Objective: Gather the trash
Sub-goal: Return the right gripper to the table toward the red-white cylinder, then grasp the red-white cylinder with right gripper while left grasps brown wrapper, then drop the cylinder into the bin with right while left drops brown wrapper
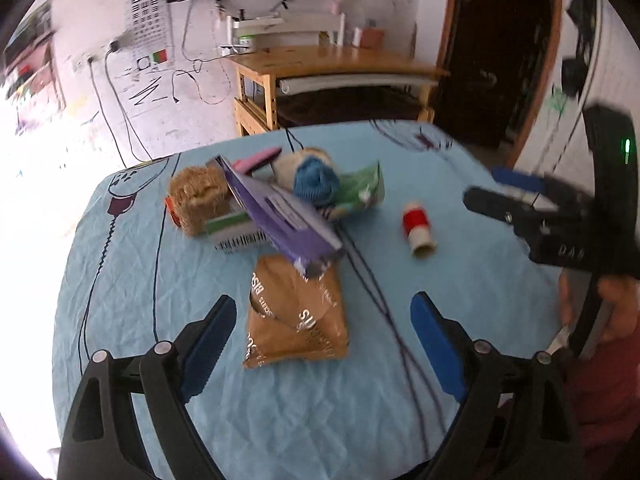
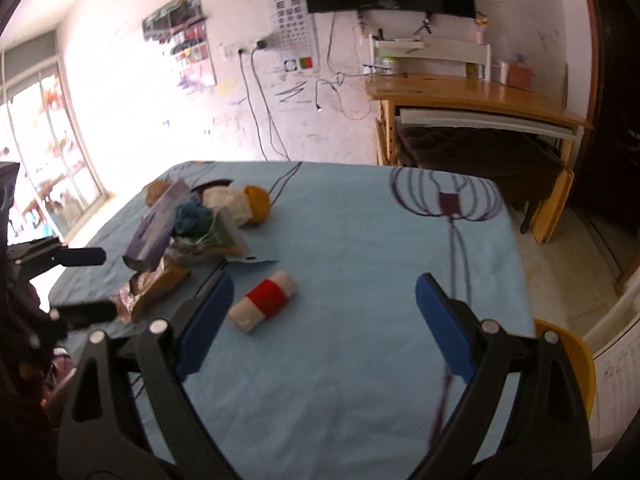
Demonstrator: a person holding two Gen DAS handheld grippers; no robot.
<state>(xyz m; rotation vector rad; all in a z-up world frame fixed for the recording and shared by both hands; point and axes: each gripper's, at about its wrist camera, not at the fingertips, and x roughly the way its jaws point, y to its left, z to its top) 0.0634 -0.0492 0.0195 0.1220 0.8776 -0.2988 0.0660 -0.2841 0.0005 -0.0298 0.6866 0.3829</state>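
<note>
A pile of trash lies on the blue tablecloth [image 1: 120,280]: a brown biscuit wrapper [image 1: 296,316], a purple box [image 1: 280,216], a blue yarn ball [image 1: 316,182], a green packet [image 1: 360,188] and a tan fuzzy block [image 1: 198,196]. A red and white roll [image 1: 418,226] lies apart to the right; it also shows in the right wrist view [image 2: 266,300]. My left gripper [image 1: 324,344] is open, its fingers either side of the brown wrapper, above it. My right gripper [image 2: 324,320] is open and empty, just right of the roll.
A wooden desk [image 2: 472,100] and a dark doorway [image 1: 492,40] stand beyond the table. A yellow chair [image 2: 576,364] sits at the table's right edge. A window [image 2: 44,160] is at the left. Cables hang on the white wall.
</note>
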